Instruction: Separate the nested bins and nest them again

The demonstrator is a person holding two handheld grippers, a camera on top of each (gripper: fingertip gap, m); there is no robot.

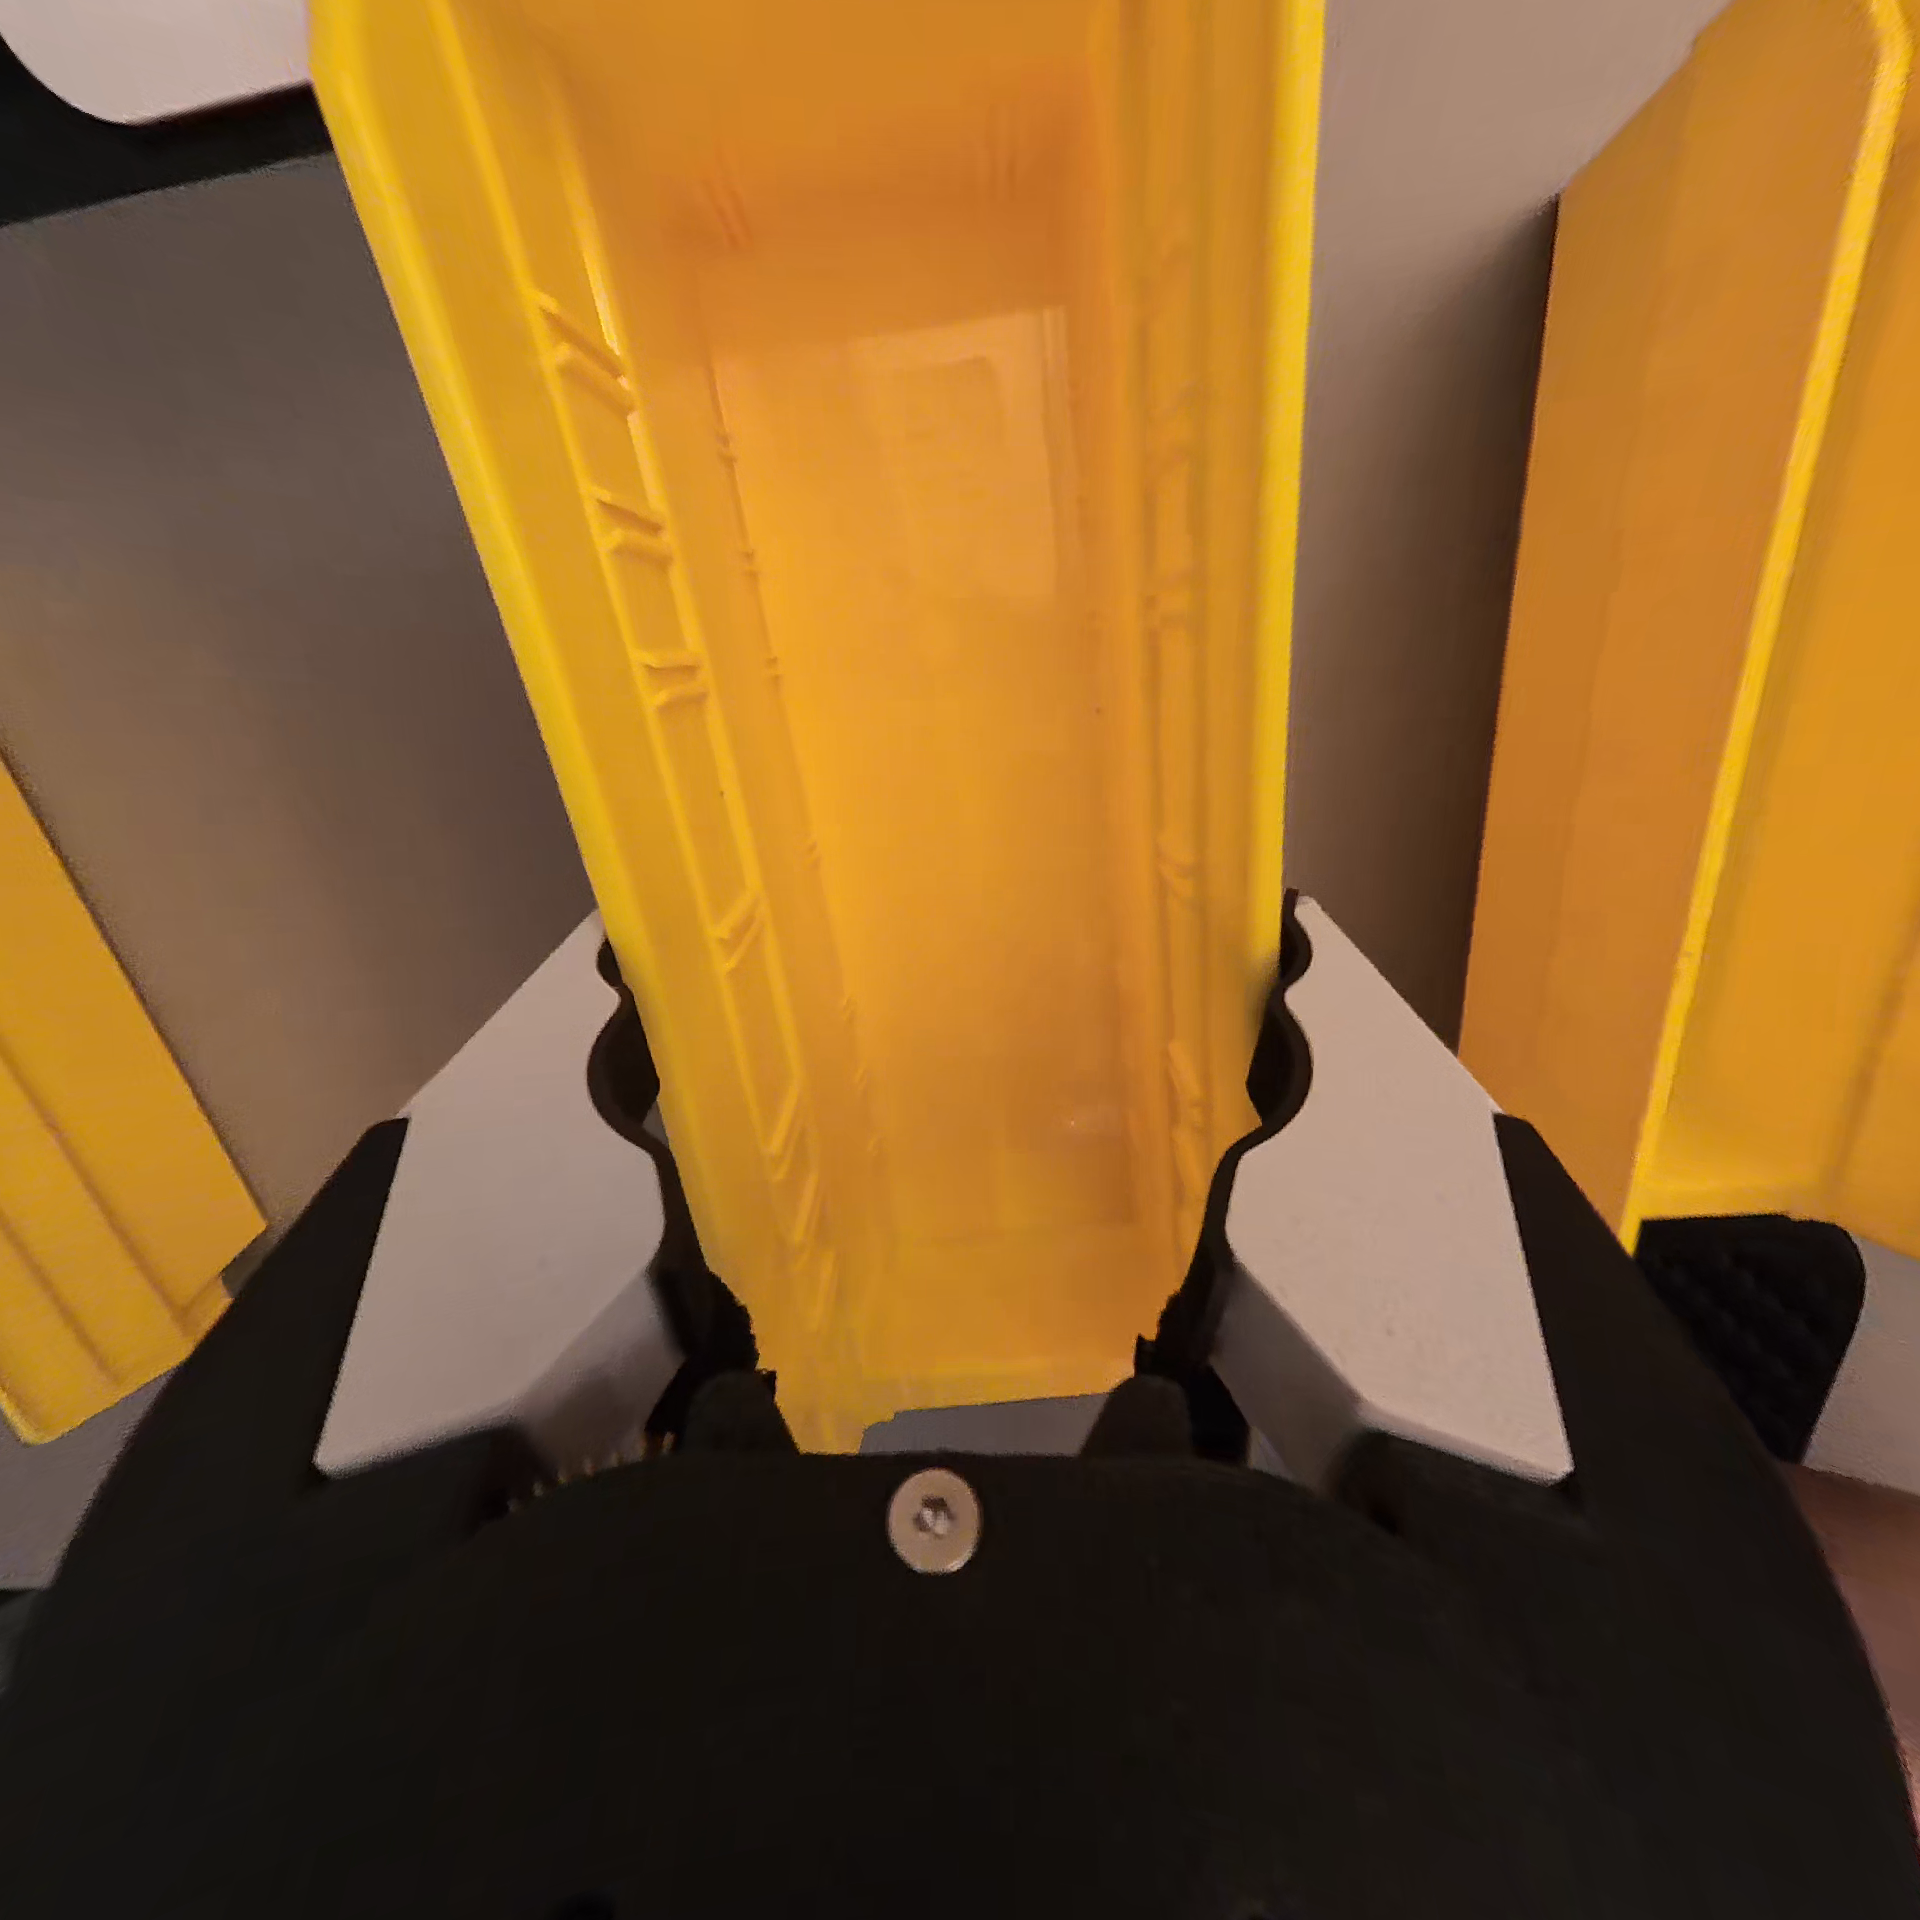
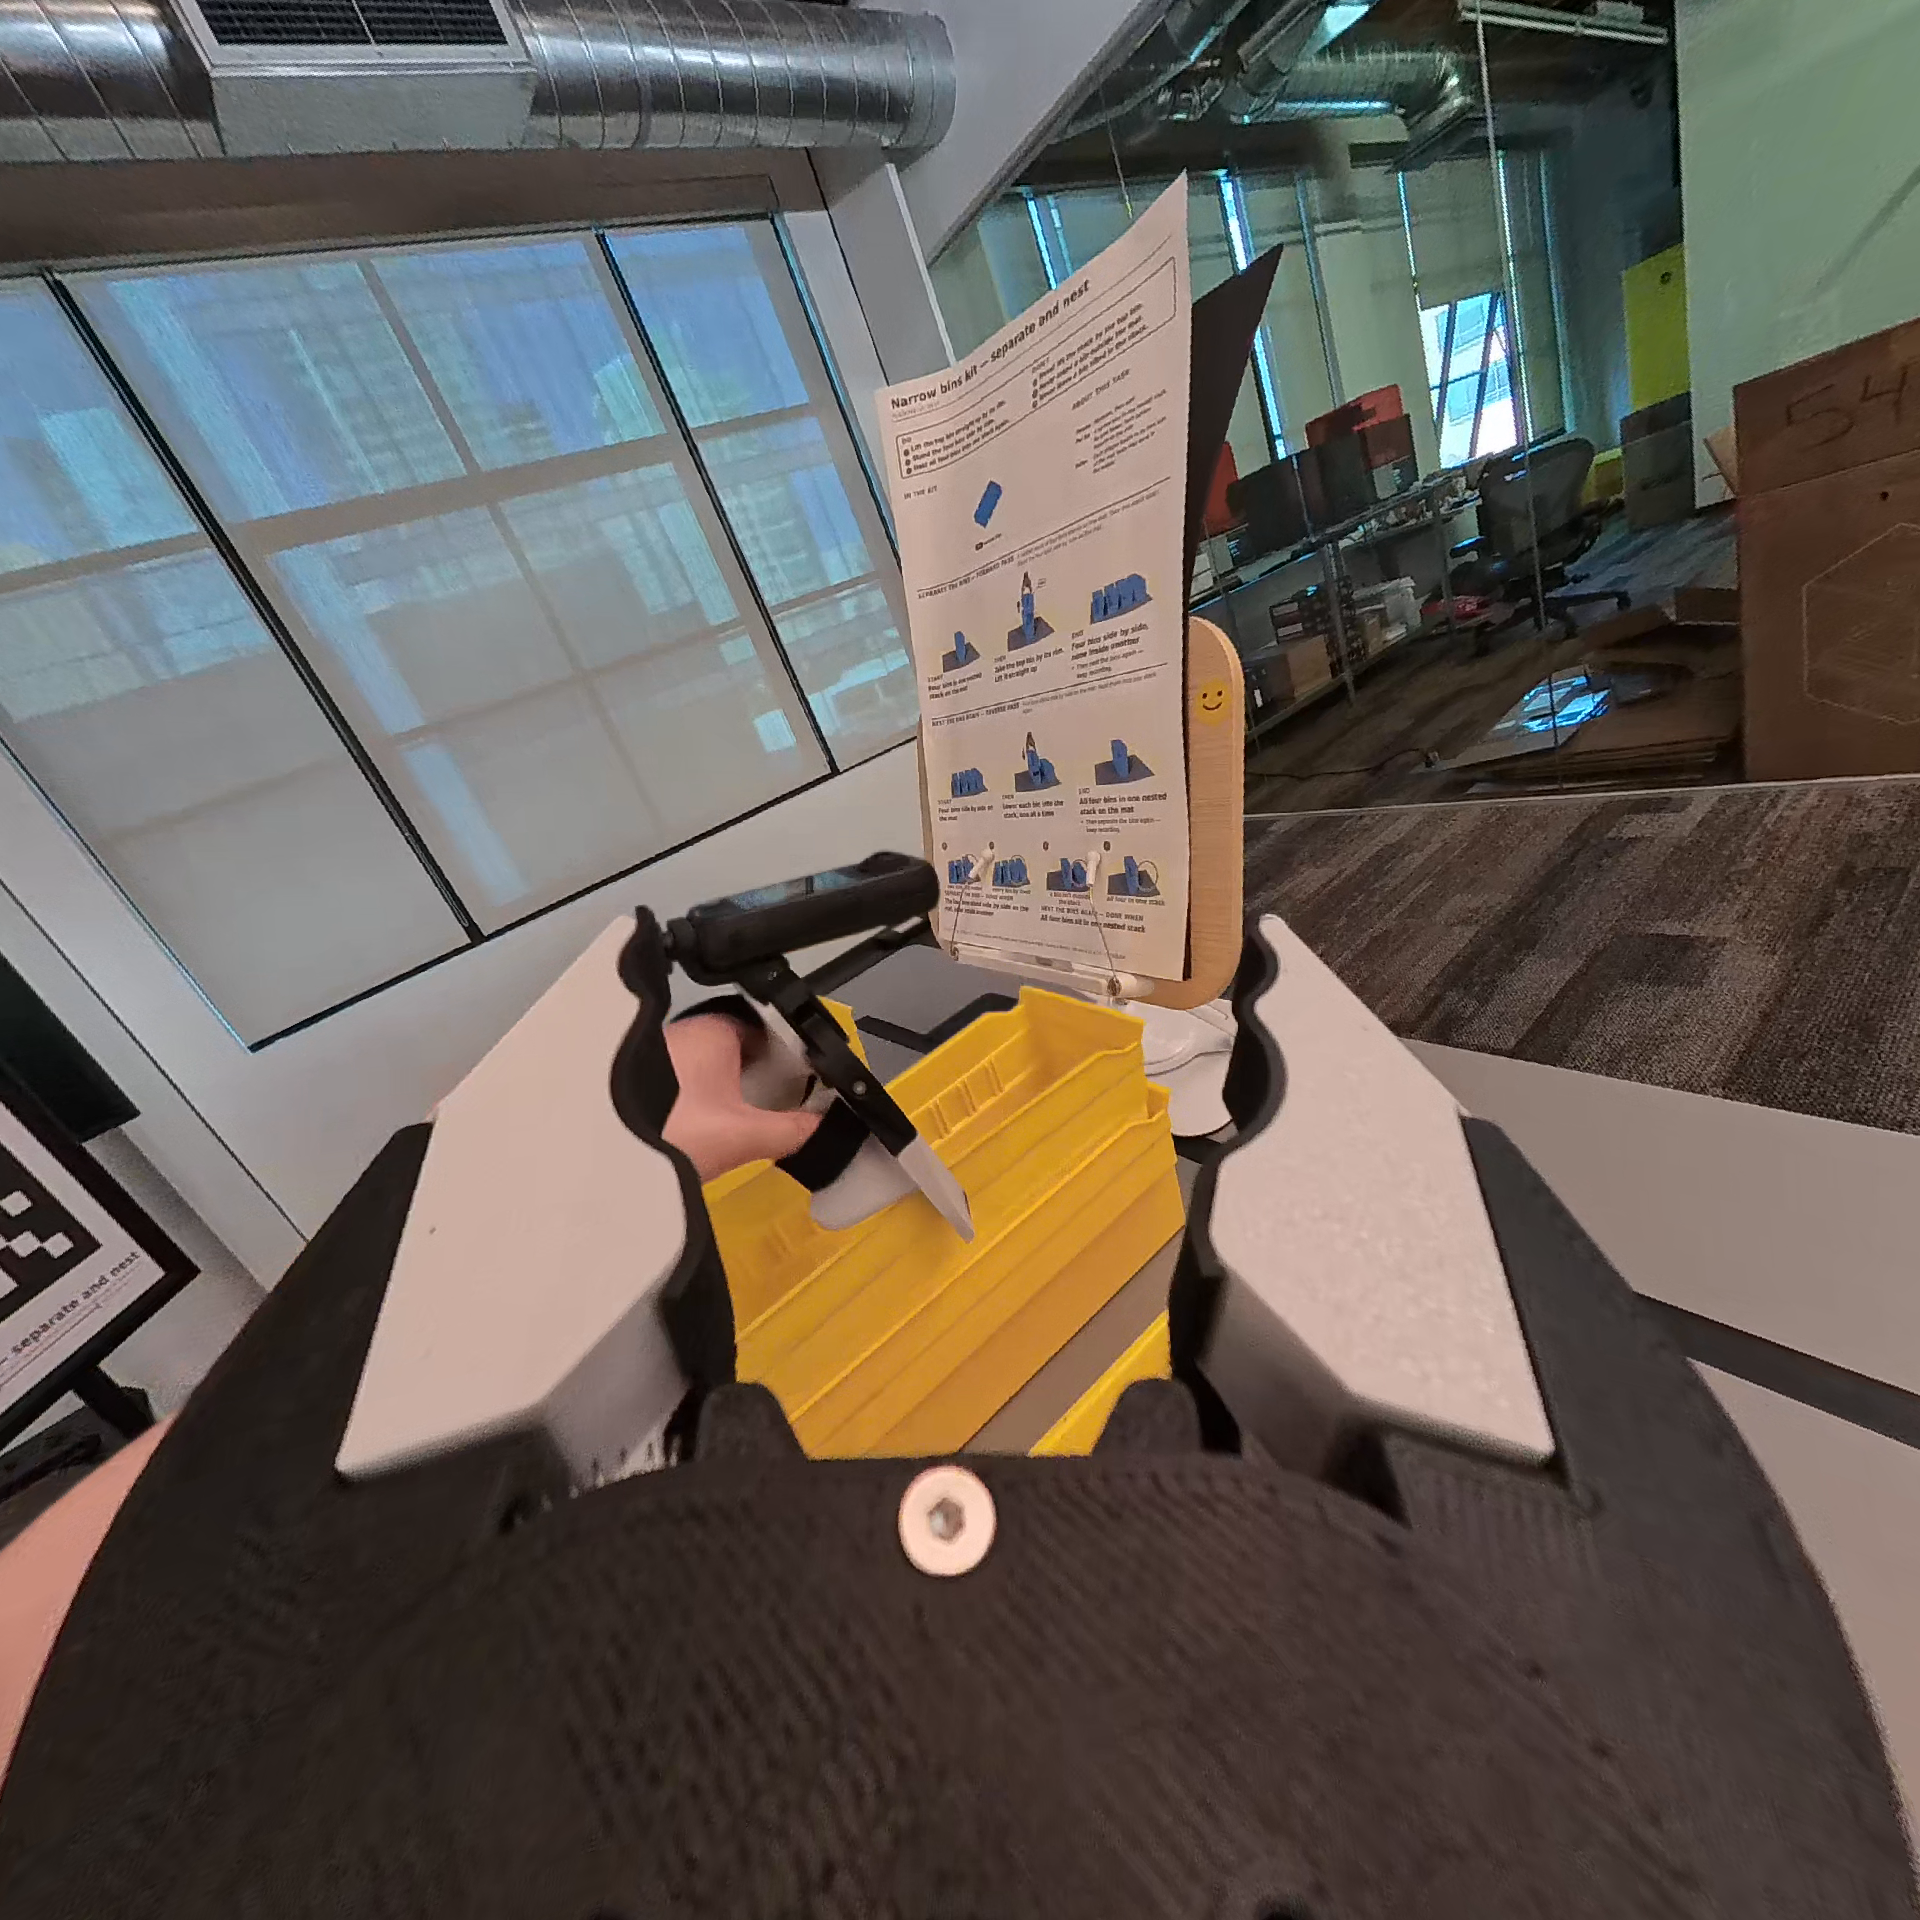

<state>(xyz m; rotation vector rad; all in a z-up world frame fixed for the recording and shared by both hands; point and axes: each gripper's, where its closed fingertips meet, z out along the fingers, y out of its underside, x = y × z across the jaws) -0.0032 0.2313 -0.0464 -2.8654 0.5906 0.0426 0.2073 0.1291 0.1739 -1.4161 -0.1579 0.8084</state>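
In the left wrist view I look down into a long yellow bin (image 1: 935, 727) that stands between the fingers of my left gripper (image 1: 951, 925). The pads (image 1: 623, 1049) lie close along its two side walls, and the jaws are spread wide. The right wrist view shows this bin sitting nested in another yellow bin (image 2: 997, 1195) on the table. There the left gripper (image 2: 904, 1205) points down over it, held by a hand (image 2: 727, 1101). My right gripper (image 2: 948, 935) is open and empty, and hovers above and in front of the bins.
More yellow bins stand to the right (image 1: 1662, 623) and left (image 1: 94, 1143) of the middle one, and another shows low in the right wrist view (image 2: 1112, 1392). An instruction sheet (image 2: 1049, 623) on a wooden stand (image 2: 1216, 831) stands behind the bins on the grey table (image 2: 1558, 1195).
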